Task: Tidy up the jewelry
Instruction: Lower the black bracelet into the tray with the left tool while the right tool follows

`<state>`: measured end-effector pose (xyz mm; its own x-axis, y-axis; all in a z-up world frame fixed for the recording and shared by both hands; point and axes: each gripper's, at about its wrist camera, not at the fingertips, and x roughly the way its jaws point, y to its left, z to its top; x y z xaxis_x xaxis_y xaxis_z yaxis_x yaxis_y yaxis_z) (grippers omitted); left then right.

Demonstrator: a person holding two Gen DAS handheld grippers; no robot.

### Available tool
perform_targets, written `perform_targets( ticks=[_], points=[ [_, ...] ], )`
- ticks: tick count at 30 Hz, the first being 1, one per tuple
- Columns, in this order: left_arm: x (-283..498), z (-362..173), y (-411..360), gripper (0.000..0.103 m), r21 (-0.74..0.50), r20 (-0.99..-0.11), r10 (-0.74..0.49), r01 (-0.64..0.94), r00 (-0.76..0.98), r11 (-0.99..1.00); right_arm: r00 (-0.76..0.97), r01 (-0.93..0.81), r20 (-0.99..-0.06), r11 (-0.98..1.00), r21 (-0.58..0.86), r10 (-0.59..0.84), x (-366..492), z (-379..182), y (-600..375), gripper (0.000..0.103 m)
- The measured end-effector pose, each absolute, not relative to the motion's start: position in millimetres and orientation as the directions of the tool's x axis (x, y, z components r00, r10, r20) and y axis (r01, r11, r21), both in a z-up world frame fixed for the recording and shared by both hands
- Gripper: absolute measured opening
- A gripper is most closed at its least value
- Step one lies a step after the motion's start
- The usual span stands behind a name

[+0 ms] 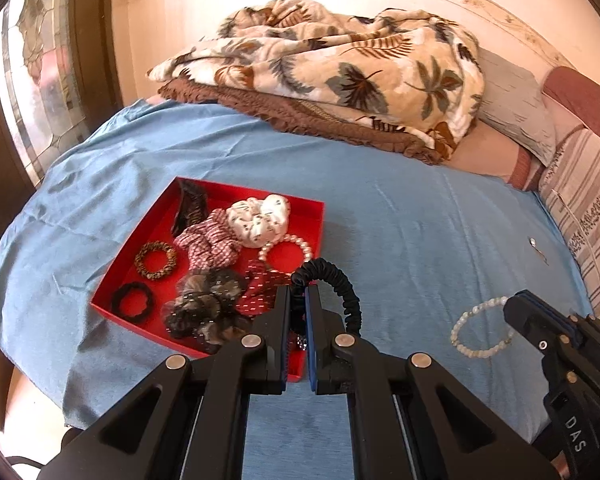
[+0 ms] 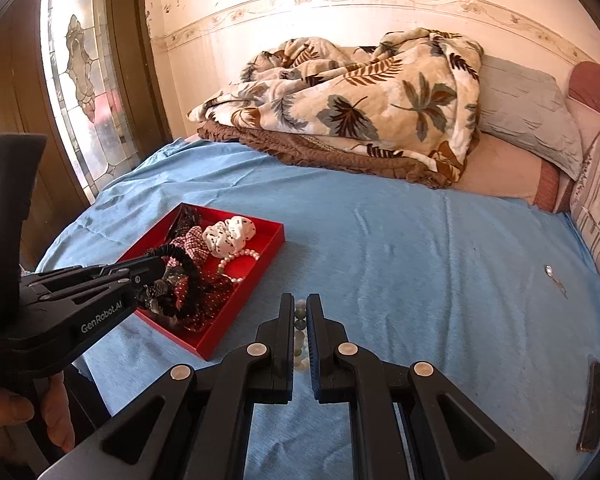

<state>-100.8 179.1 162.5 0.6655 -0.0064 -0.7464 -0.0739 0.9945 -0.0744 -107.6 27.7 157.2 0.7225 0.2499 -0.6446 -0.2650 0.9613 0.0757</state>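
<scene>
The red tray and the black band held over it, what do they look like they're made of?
Red tray: probably cardboard or thin board with a matte finish, judging by its thin straight walls, sharp folded corners and lack of gloss.
Black band, pinched in the left hand-held gripper: seemingly satin-like fabric gathered over elastic, given its tight ruffles and soft sheen.

The red tray [image 1: 120, 280] looks like matt card, smooth inside; the black scrunchie [image 1: 342, 284] is ruched cloth with a slight sheen; the bead bracelet [image 1: 466, 320] is glossy and pearly (some beads translucent); the blue sheet [image 1: 400, 220] is soft matt cloth; the leaf-print blanket [image 1: 340, 64] looks plush; both grippers' bodies look matt black plastic.
</scene>
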Motion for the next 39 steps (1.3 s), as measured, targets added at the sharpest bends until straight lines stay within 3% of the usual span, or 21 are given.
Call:
perform_targets(
  ticks=[15, 39],
  points=[
    [-96, 143, 233, 0.006, -0.092, -0.771, 0.030, -0.157, 0.637, 0.983, 0.693, -0.341, -0.670, 0.940, 0.021, 0.266, -86, 155, 75, 0.007],
    [-91, 129, 268, 0.006, -0.084, -0.787, 0.077, -0.231, 0.612, 0.969, 0.643, -0.435, -0.666, 0.896, 0.089, 0.379, -53, 169, 117, 0.007]
  ],
)
